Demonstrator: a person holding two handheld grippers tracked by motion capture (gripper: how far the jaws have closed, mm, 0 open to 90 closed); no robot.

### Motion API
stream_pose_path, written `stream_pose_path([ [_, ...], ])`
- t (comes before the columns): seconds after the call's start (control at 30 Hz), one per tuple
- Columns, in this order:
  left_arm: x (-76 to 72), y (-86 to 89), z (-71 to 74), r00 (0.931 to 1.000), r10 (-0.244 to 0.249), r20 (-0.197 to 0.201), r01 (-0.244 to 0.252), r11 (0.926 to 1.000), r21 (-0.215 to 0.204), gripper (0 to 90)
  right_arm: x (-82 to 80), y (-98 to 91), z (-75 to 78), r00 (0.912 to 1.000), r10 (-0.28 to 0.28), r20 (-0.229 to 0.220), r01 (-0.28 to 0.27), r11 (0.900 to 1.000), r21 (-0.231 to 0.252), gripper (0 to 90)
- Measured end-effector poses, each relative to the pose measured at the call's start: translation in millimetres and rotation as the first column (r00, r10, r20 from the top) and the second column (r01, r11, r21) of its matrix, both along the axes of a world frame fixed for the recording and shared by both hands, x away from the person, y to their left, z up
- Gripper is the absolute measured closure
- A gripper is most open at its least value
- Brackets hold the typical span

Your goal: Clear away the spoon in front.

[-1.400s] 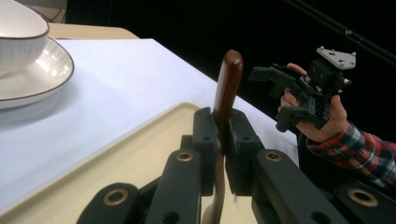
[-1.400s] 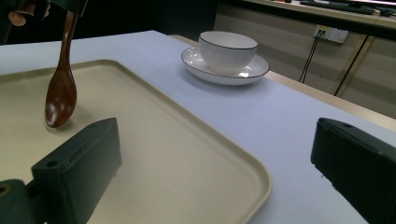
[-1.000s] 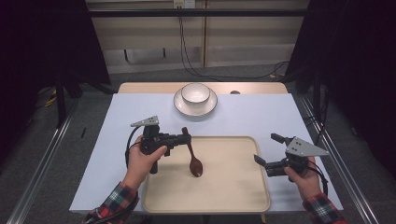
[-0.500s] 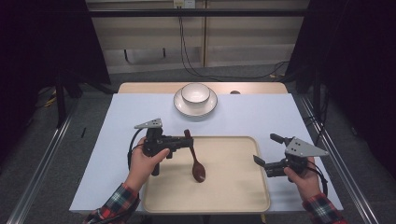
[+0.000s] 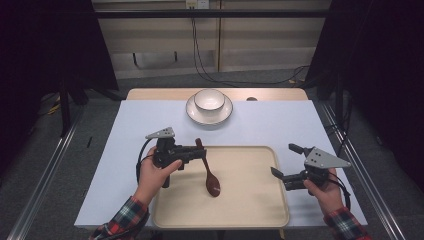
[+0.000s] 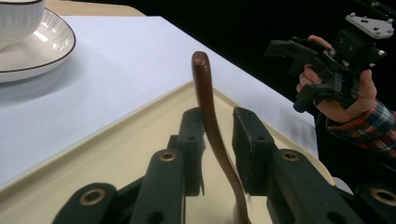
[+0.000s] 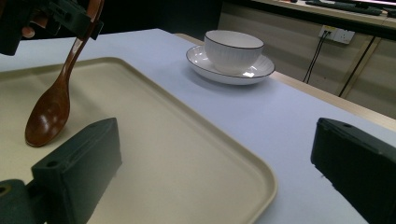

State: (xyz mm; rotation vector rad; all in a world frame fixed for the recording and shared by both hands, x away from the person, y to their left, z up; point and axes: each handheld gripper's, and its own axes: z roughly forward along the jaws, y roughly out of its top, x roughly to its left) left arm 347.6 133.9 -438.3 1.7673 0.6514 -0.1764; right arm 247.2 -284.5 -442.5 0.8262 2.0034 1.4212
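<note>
A brown wooden spoon (image 5: pixel 210 175) stands tilted on the beige tray (image 5: pixel 250 200), bowl down on the tray and handle up. My left gripper (image 5: pixel 200 152) is at the tray's far left corner. The spoon handle (image 6: pixel 208 107) is between its jaws, which have just been opening. It leans on the left jaw, and a gap shows on the right side, so the gripper is open. My right gripper (image 5: pixel 285 160) hovers open at the tray's right edge with nothing between its fingers. From the right gripper view the spoon (image 7: pixel 51 112) hangs from the left gripper at upper left.
A white bowl (image 5: pixel 209 99) sits on a white saucer (image 5: pixel 192 112) at the far middle of the white table cover (image 5: pixel 280 125). The tray's middle and right (image 7: pixel 163 154) are bare. Dark floor and metal rails flank the table.
The spoon's bowl has shifted a little nearer and lower onto the tray while the handle stays in the left jaws. The right gripper has kept still.
</note>
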Motion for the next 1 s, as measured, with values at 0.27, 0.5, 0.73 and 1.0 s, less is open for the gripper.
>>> stream_pose_path([
  [0.27,-1.3,-1.5,-1.3,1.0000,-0.005,0.003,0.005,1.0000,0.009,70.6,-0.3,0.4,0.4,1.0000,0.005,0.002,-0.005,1.0000,0.002,1.4],
  [0.5,-2.9,-2.8,-2.3,1.0000,0.000,0.010,0.000,0.9998,0.018,70.3,-1.2,0.1,1.3,1.0000,0.002,0.005,-0.002,1.0000,-0.002,1.4],
  [0.73,-1.1,-0.9,-1.9,0.9998,0.014,0.017,-0.014,0.9998,0.014,67.9,-1.7,0.5,1.5,1.0000,0.007,0.003,-0.007,1.0000,-0.004,1.4],
  [1.0,1.6,0.0,-2.4,0.9987,0.044,0.027,-0.045,0.9988,0.020,57.9,-3.9,-0.3,2.0,1.0000,-0.002,0.008,0.002,1.0000,-0.008,1.4],
])
